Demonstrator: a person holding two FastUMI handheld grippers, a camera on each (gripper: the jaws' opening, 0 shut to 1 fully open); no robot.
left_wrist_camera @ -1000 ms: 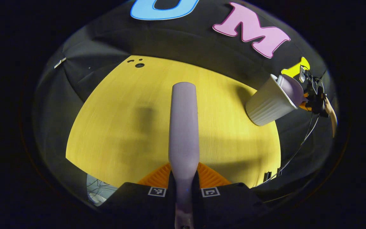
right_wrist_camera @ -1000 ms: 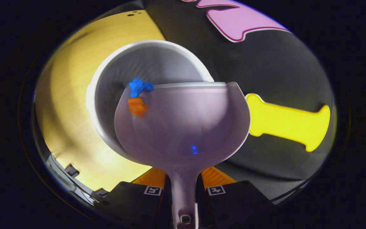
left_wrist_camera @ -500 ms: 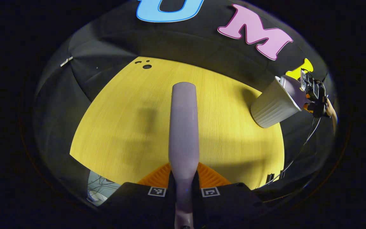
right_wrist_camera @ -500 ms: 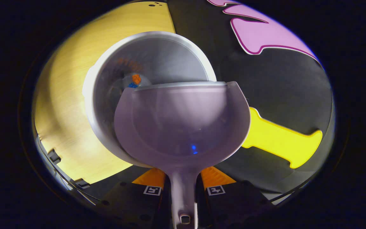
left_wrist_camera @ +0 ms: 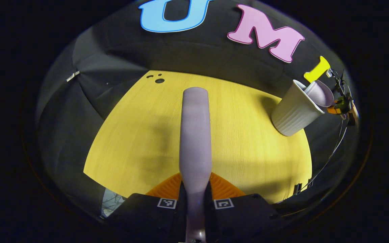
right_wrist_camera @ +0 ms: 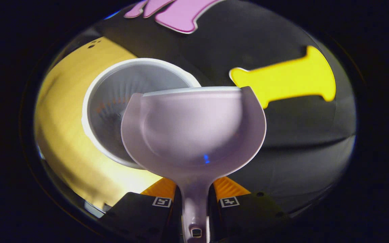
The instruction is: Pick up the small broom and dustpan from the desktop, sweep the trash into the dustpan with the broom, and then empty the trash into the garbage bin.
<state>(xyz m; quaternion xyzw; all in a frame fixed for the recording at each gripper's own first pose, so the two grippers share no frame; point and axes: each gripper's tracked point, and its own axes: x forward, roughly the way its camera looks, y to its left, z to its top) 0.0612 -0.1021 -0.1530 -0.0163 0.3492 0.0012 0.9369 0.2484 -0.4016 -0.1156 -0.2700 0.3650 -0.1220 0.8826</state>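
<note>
In the left gripper view my left gripper (left_wrist_camera: 195, 192) is shut on the lilac broom (left_wrist_camera: 195, 135), which points out over the yellow desktop (left_wrist_camera: 140, 135). At the far right stands the ribbed white garbage bin (left_wrist_camera: 294, 111) with the lilac dustpan (left_wrist_camera: 319, 94) tipped at its mouth, held by the right gripper (left_wrist_camera: 341, 106). In the right gripper view my right gripper (right_wrist_camera: 194, 192) is shut on the dustpan's handle; the dustpan (right_wrist_camera: 194, 128) has nothing in its scoop and hangs over the rim of the bin (right_wrist_camera: 113, 98). The bin's bottom is in shadow.
The desktop's far corner has small dark holes (left_wrist_camera: 159, 80). Black cloth walls close off the back and sides. A cable (left_wrist_camera: 329, 155) hangs from the right gripper past the table's right edge.
The blue and orange trash slid off the dustpan into the bin and is out of sight now. The dustpan has pulled back and swung, so the bin looks smaller. The broom hardly moved.
</note>
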